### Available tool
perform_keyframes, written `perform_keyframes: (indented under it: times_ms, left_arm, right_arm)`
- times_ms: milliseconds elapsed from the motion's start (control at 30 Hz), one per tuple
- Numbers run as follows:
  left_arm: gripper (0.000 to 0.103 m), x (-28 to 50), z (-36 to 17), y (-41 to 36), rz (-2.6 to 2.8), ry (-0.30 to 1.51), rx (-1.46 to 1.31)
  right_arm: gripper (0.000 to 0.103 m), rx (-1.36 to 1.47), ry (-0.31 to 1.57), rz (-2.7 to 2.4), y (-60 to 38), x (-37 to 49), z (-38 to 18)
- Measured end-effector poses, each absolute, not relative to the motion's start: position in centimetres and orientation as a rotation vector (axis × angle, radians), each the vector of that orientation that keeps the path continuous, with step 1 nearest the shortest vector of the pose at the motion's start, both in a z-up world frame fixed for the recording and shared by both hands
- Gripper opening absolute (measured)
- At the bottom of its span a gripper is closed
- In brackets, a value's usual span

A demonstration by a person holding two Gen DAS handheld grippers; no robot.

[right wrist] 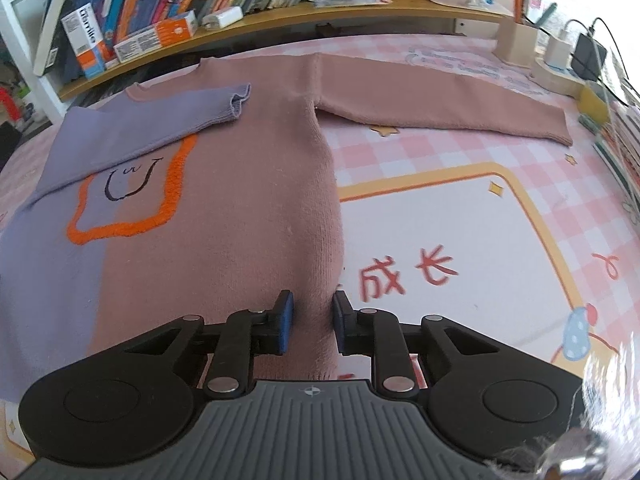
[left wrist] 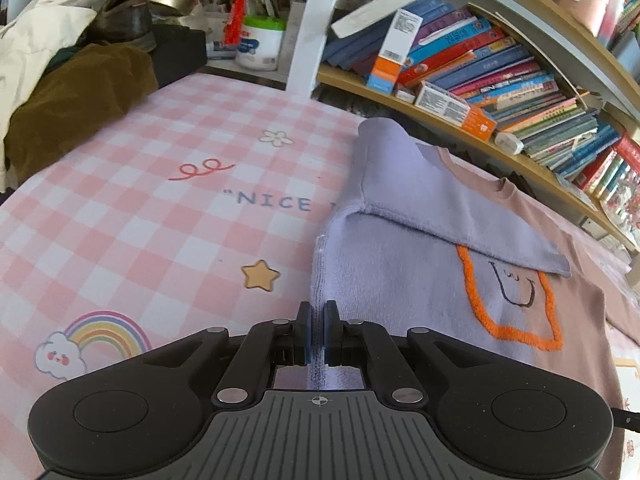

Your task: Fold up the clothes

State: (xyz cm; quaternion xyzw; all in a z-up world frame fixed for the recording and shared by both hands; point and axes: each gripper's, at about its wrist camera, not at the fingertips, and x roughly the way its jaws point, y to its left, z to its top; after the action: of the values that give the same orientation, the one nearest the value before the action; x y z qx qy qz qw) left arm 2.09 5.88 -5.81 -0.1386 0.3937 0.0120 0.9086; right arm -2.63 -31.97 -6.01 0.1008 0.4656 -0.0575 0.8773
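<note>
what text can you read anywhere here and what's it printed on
"NICE": pink checked table cover, cut off by the sweater.
"成长": same cover, right wrist view.
Faint script lines on the cover beyond the pink sleeve: too blurred.
White box on the shelf: vertical word, not clearly legible.
Book spines and white tub label: too small.

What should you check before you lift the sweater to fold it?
1. Left gripper pinches the sweater's purple edge: ok.
2. Right gripper squeezes the pink edge: cannot tell; the fabric sits between the pads, contact unclear.
3. Purple sleeve folded across the chest: ok.
4. Pink sleeve folded in: not ok, it lies stretched out.
5. Sweater flat on the checked mat: ok.
</note>
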Motion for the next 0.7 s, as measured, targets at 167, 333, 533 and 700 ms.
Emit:
perform_keyframes:
  times_ms: [167, 333, 533, 700]
  left_arm:
    - [0.004, 2.2, -6.1, 7.0, 0.045, 0.820, -0.293]
    - [0.004, 2.4, -6.4, 7.7, 0.056, 0.827, -0.300]
    - [0.005, 2.7, -7.0, 7.8, 0.058, 0.843, -0.292]
    - [0.005, 2.9, -7.0, 7.9, 0.060, 0.841, -0.286]
  right_arm:
    - [0.019, 0.196, 0.972, -0.094, -31.0, -1.8, -6.0]
    - [0.018, 0.162, 0.962, -0.077, -30.4, -1.3, -6.0]
    - [0.016, 0.154, 0.962, -0.072, -30.5, -1.1, -6.1]
    - [0.016, 0.153, 0.961, -0.056, -30.5, -1.4, -6.1]
